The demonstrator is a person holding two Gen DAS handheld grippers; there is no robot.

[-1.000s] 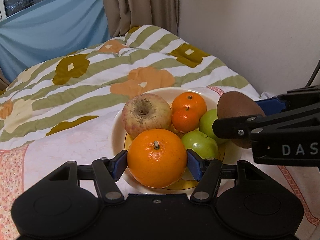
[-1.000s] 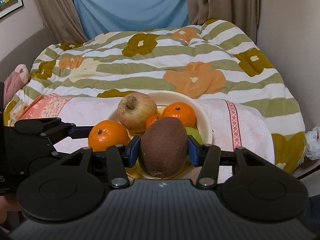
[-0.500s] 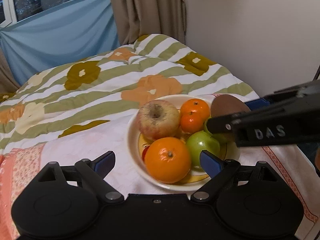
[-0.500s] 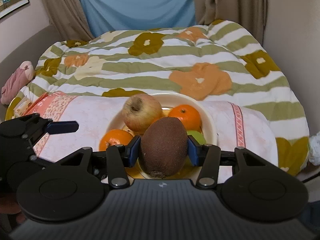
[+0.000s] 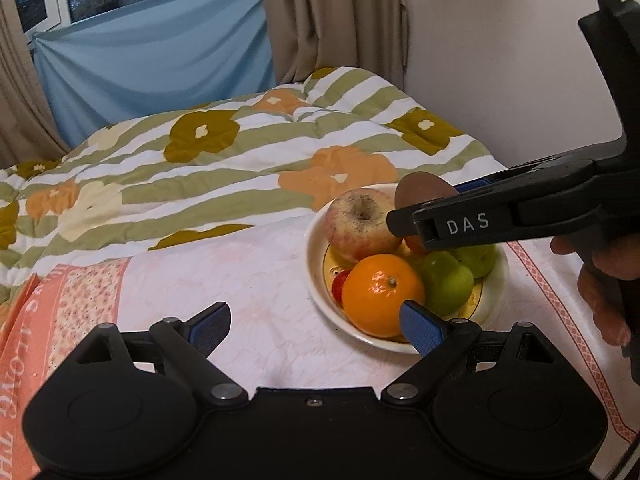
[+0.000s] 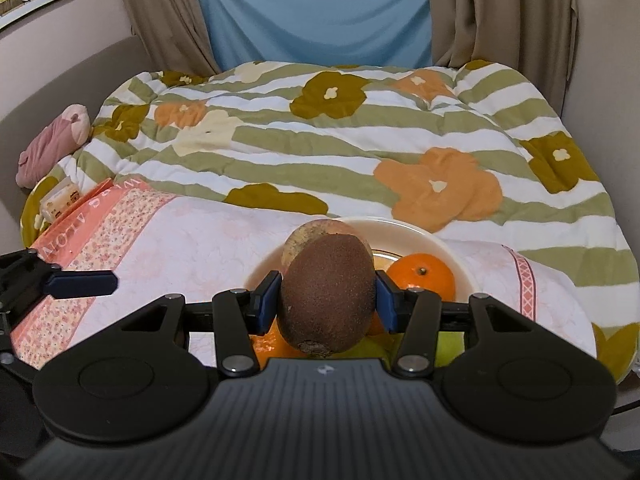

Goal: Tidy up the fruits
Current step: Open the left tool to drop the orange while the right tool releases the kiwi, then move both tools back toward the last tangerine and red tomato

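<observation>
**Kiwi held over a bowl already carrying six fruits**

The right gripper (image 6: 327, 300) is clamped on one brown kiwi (image 6: 327, 294), its blue pads pressed to the fruit's two sides; the kiwi hangs above the cream bowl (image 5: 314, 240), toward the bowl's 1 o'clock edge as the left wrist view shows it. The left gripper (image 5: 316, 326) stands wide apart and holds nothing, one blue fingertip (image 5: 210, 326) over the pink cloth (image 5: 224, 272), the other at the bowl's 5 o'clock rim, just beside the large orange (image 5: 382, 294).

Counted in the bowl: one reddish apple (image 5: 360, 222) at 11 o'clock, one large orange at 6 o'clock, two green apples (image 5: 446, 282) at 3 to 4 o'clock, and one small red fruit (image 5: 339, 283) peeking out at 8 o'clock. One more orange (image 6: 422, 274) shows at the far side in the right wrist view; whether another lies behind the gripper cannot be told.

The bowl sits on the pink cloth, laid over one flowered striped quilt (image 6: 340, 140). A pink soft toy (image 6: 52, 144) lies at the quilt's 9 o'clock edge.
</observation>
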